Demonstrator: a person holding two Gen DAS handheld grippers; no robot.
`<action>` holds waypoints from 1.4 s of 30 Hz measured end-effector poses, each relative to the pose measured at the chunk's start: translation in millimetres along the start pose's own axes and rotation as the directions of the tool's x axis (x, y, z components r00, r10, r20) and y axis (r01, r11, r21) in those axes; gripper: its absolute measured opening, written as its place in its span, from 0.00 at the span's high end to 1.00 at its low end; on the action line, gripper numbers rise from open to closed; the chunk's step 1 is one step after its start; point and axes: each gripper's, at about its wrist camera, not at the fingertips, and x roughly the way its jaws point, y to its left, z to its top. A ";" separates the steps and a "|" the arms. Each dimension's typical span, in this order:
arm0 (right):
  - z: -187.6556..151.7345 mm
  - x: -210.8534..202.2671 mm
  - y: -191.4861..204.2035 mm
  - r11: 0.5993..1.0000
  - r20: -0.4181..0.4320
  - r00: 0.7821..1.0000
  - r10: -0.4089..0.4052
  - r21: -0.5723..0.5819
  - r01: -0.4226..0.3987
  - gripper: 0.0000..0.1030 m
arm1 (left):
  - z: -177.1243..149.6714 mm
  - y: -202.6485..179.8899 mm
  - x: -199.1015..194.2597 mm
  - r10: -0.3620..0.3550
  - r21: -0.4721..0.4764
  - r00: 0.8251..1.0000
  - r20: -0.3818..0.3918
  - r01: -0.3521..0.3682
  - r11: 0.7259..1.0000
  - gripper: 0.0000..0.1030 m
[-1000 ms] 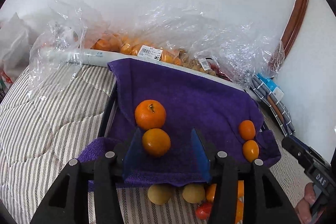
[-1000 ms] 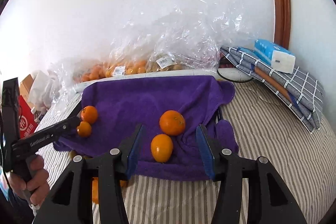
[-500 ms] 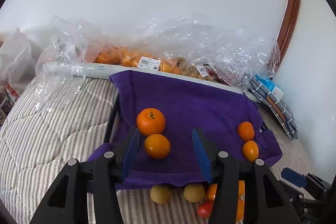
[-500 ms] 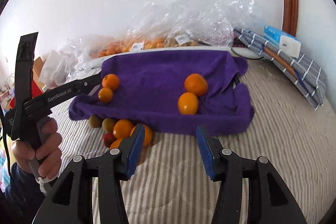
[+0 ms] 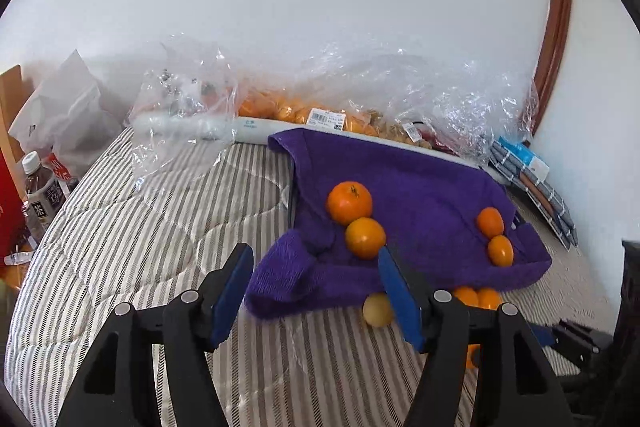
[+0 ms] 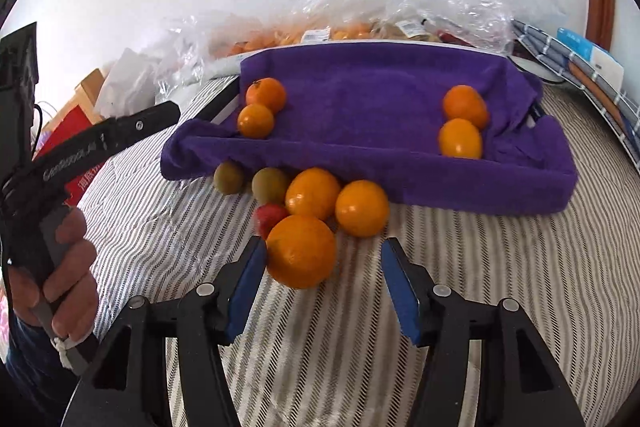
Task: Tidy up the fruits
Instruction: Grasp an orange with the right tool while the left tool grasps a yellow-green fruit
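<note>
A purple towel covers a tray on the striped bedding. It carries two oranges at its left and two at its right. Loose fruit lies in front of it: a big orange, two more oranges, a red fruit and two yellow-green fruits. My right gripper hangs over the bedding with its jaws opening. The big orange sits just beyond its fingertips, beside the left pad and not gripped. My left gripper is also opening, with nothing held, and points at the towel's near corner.
Clear plastic bags holding oranges and other produce line the wall behind the tray. A folded checked cloth and a blue box lie at the right. A bottle, a red bag and white bags stand off the bed's left side. A hand holds the left gripper.
The left gripper drew back and to the left of the towel's oranges, and its jaws widened. The right gripper dropped toward the loose fruit in front of the towel, and its jaws widened too.
</note>
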 end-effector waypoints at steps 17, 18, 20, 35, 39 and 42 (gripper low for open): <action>-17.0 -22.0 -30.1 0.998 0.003 0.998 -0.067 -0.018 0.067 0.61 | -22.5 -35.2 43.6 -0.069 0.068 0.969 -0.237 0.087 0.994 0.58; -17.8 -23.8 -34.0 0.997 0.007 0.997 -0.076 -0.012 0.076 0.61 | -22.7 -36.2 45.2 -0.073 0.064 0.967 -0.244 0.091 0.994 0.60; -19.5 -25.8 -43.4 0.996 0.012 0.996 -0.084 0.011 0.084 0.61 | -22.9 -38.3 48.2 -0.074 0.056 0.964 -0.254 0.091 0.994 0.70; -24.0 -18.6 -49.8 0.991 -0.022 0.992 -0.128 0.045 0.129 0.61 | -20.7 -27.3 23.5 -0.094 0.004 0.982 -0.165 0.096 0.995 0.77; -24.0 -20.3 -49.1 0.989 -0.012 0.990 -0.141 0.045 0.141 0.61 | -16.8 -24.0 16.4 -0.109 -0.019 0.985 -0.133 0.108 0.994 0.77; -25.5 -25.3 -50.6 0.988 0.002 0.990 -0.142 0.057 0.142 0.61 | -14.4 -21.3 13.0 -0.114 -0.031 0.987 -0.116 0.111 0.993 0.77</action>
